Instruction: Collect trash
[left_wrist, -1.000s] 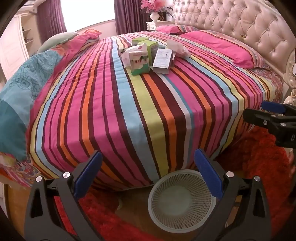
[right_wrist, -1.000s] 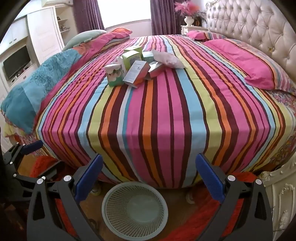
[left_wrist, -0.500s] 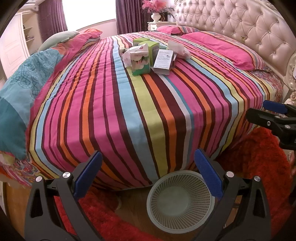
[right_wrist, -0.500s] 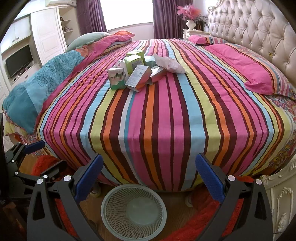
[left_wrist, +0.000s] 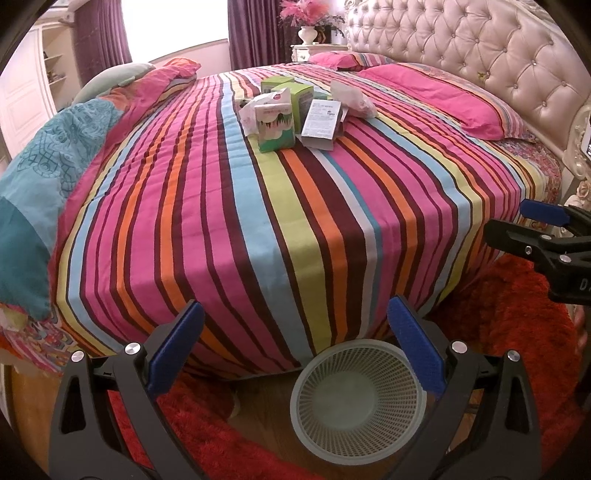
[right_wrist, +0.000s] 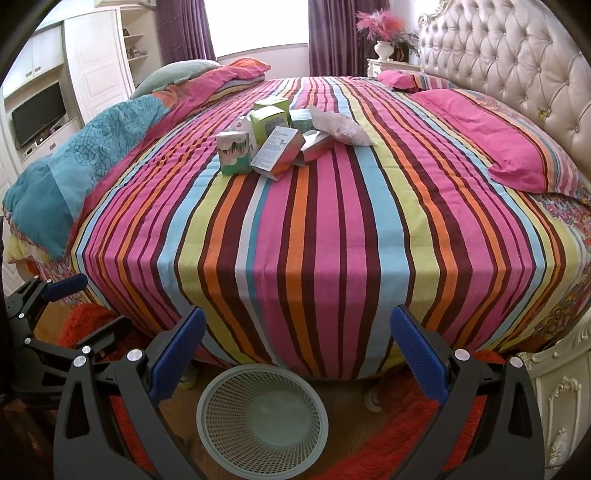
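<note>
I see a home bedroom: striped bed (right_wrist: 295, 229), tufted headboard (right_wrist: 517, 81) right, wardrobe (right_wrist: 96, 62) left, curtained window (right_wrist: 255, 22) far.

The bedspread (right_wrist: 303, 236) is matt striped cloth, faintly quilted. On it, upper centre of the frame, lie printed cardboard boxes (right_wrist: 275, 149) and a crinkled plastic wrapper (right_wrist: 340, 127). The basket (right_wrist: 262, 424), bottom centre, is pale perforated plastic. The headboard (right_wrist: 517, 62), upper right, is glossy tufted leather-like padding. The rug (left_wrist: 513, 332) is shaggy red pile over smooth wood flooring.
</note>
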